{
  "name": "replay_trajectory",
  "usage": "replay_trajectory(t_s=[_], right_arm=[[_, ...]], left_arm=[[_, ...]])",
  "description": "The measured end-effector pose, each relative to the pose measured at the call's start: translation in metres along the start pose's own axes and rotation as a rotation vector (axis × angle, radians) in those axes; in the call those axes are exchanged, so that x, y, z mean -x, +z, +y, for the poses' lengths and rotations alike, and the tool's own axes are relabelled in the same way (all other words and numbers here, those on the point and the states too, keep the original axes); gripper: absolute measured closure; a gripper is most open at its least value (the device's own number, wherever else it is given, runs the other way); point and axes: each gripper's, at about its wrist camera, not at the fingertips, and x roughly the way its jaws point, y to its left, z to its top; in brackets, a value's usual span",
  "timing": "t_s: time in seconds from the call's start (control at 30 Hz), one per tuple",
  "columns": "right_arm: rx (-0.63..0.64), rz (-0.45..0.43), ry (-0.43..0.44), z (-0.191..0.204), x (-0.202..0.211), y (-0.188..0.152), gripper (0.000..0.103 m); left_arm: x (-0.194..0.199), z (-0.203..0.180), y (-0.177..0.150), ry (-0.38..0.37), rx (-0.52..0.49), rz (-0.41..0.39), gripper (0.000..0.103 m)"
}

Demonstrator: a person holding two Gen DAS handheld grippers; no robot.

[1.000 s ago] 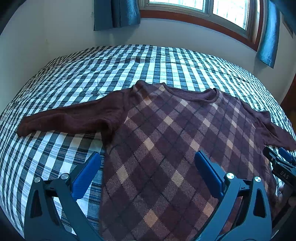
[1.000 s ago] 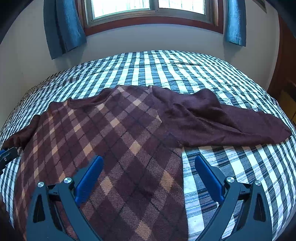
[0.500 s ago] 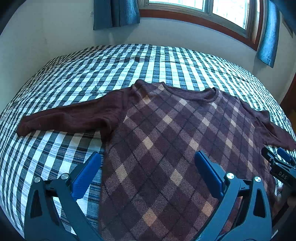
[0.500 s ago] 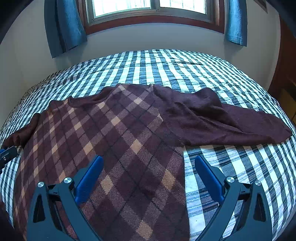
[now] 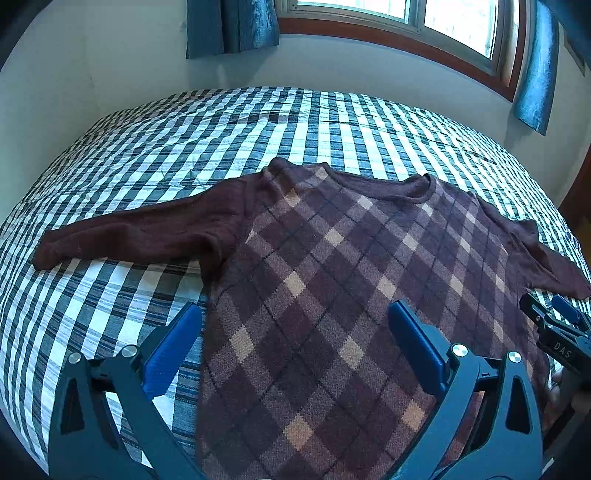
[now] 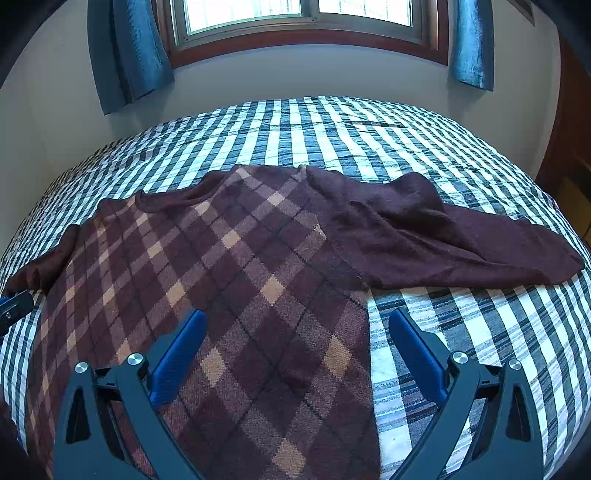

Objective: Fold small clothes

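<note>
A maroon sweater (image 5: 351, 258) with a tan and purple argyle front lies flat on the checked bedspread (image 5: 221, 140), neck toward the window. Its plain left sleeve (image 5: 140, 232) stretches out to the left. In the right wrist view the same sweater (image 6: 240, 266) fills the middle, and its right sleeve (image 6: 461, 247) lies out to the right with a bunched ridge near the shoulder. My left gripper (image 5: 295, 325) hovers open over the sweater's lower left edge. My right gripper (image 6: 295, 328) hovers open over the lower right edge. Neither holds cloth.
The bed runs up to a wall with a wood-framed window (image 6: 295, 22) and blue curtains (image 6: 129, 51). The right gripper's tip (image 5: 554, 332) shows at the right of the left wrist view; the left gripper's tip (image 6: 13, 310) shows at the far left of the right wrist view.
Both views have shifted slightly, with the sweater sitting a little farther from each gripper. Both grippers stay open and the sweater has not moved.
</note>
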Motion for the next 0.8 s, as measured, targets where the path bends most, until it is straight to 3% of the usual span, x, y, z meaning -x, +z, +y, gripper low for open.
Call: replay_trajectory(t_s=[0.27,0.4,0.53,0.7,0.73,0.8], right_arm=[[-0.028,0.008,0.022,-0.007,-0.002,0.000,0.005],[-0.124,0.013,0.103,-0.037,0.002,0.007,0.005],[-0.318,-0.047,0.167,-0.115,0.016,0.021,0.005],[-0.627,-0.136,0.054,-0.261,0.032,0.016,0.006],[-0.686,-0.137,0.005,-0.292,0.032,0.012,0.009],[-0.782,-0.145,-0.046,-0.337,0.030,0.003,0.048]], left_arm=[[-0.001,0.000,-0.001,-0.003,0.001,0.004,0.002],[-0.004,0.001,-0.002,-0.016,0.002,0.009,0.002],[-0.008,0.001,-0.001,-0.033,0.002,0.016,0.002],[-0.016,-0.002,-0.002,-0.037,-0.012,0.020,0.002],[-0.018,-0.003,-0.002,-0.042,-0.014,0.025,0.002],[-0.023,-0.004,-0.001,-0.045,-0.011,0.030,0.002]])
